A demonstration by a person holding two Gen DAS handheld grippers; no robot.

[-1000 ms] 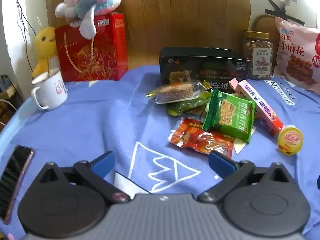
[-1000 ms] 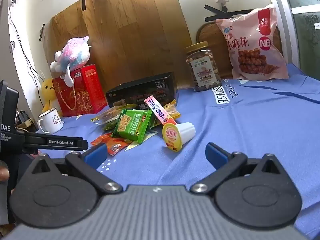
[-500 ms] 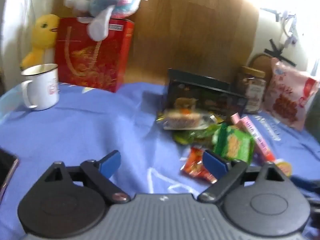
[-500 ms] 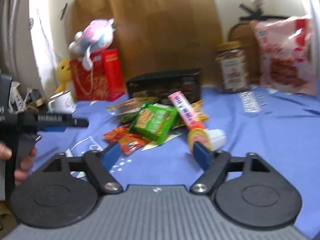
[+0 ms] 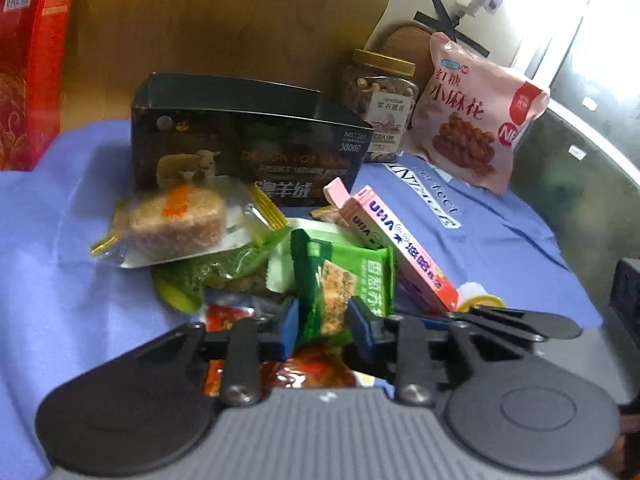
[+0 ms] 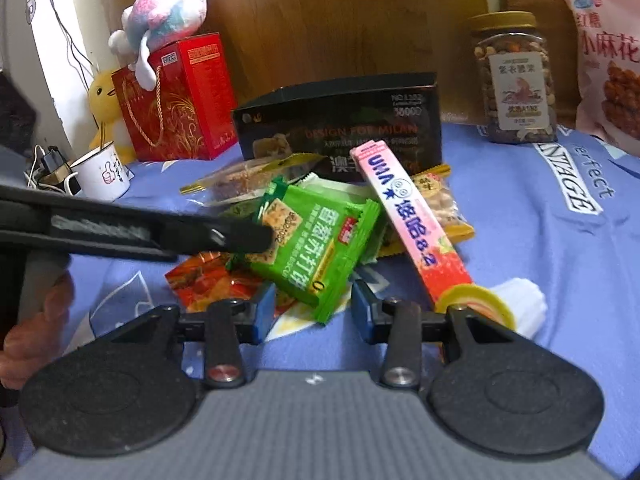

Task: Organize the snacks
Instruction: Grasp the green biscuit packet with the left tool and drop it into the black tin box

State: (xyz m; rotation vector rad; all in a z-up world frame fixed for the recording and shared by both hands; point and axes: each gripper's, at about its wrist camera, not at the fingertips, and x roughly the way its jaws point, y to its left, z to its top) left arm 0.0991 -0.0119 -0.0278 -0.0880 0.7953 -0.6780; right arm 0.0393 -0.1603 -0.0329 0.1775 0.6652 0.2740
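A pile of snacks lies on the blue cloth in front of a black box (image 5: 248,136) (image 6: 340,128). A green cracker packet (image 5: 344,280) (image 6: 312,240) lies on top, over a red packet (image 6: 200,280). A pink candy box (image 5: 400,248) (image 6: 412,220), a clear-wrapped rice cake (image 5: 176,220) and a jelly cup (image 6: 496,304) lie around it. My left gripper (image 5: 322,326) has its jaws narrowed around the green packet's near end. My right gripper (image 6: 314,312) has its jaws narrowed around the packet's corner. I cannot tell whether either grips it.
A nut jar (image 6: 516,80) and a pink snack bag (image 5: 472,112) stand at the back right. A red gift bag (image 6: 176,100) with a plush toy (image 6: 168,16), a yellow duck (image 6: 104,108) and a white mug (image 6: 102,174) are at the back left.
Both grippers moved forward to the snack pile and narrowed their jaws around the green cracker packet. The left gripper now shows in the right wrist view over the packet.
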